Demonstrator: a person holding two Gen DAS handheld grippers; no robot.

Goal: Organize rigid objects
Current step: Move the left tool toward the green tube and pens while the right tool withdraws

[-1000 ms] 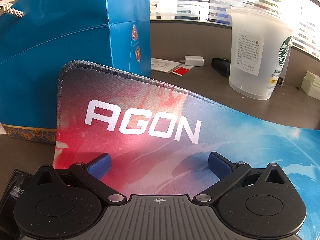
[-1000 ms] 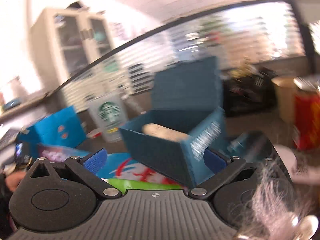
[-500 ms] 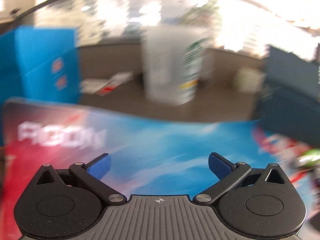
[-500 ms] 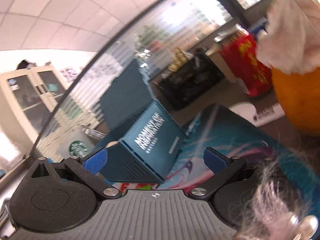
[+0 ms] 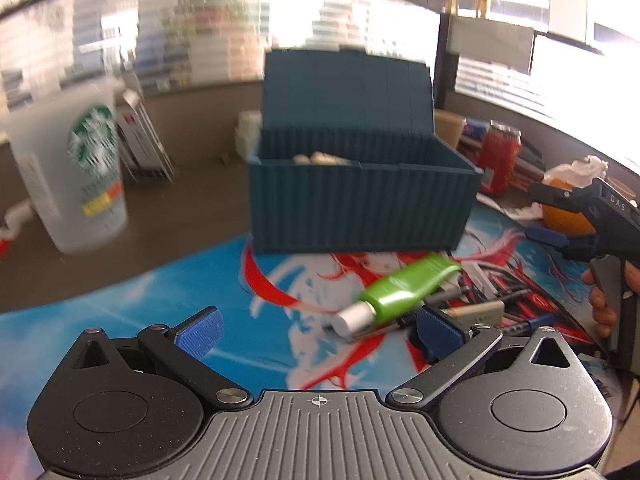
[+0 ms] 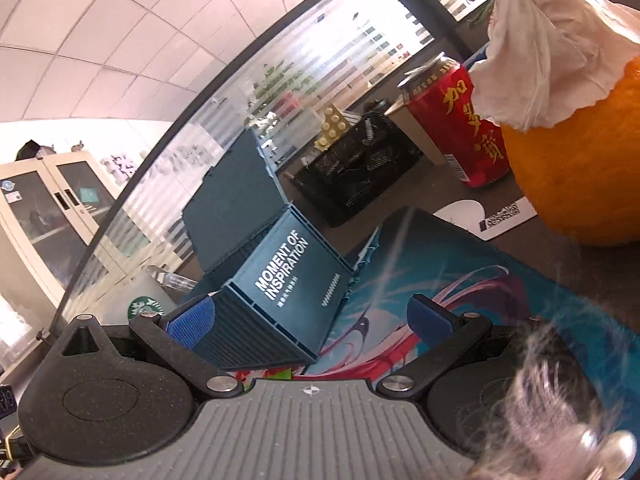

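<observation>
A dark teal container-style box point(image 5: 360, 204) stands on the printed mouse mat point(image 5: 168, 304) with its lid up and pale things inside. In front of it lie a green tube with a silver cap point(image 5: 404, 292), several pens point(image 5: 520, 320) and a small pale stick point(image 5: 480, 309). My left gripper point(image 5: 316, 330) hovers open just short of the tube, holding nothing. My right gripper point(image 5: 540, 216) shows at the right edge, held in a hand. In its own tilted view the right gripper point(image 6: 308, 320) is open and empty, facing the box's end wall point(image 6: 292, 272).
A Starbucks cup point(image 5: 80, 172) stands left of the box. A red can point(image 6: 452, 120), an orange point(image 6: 580, 184) topped with tissue point(image 6: 552, 52) and a black mesh basket point(image 6: 356, 168) crowd the right side. Bare mat point(image 6: 460, 280) lies right of the box.
My left view has swung right, from the AGON end of the mat and a blue bag to the box and green tube. My right gripper tilted and moved beside the orange.
</observation>
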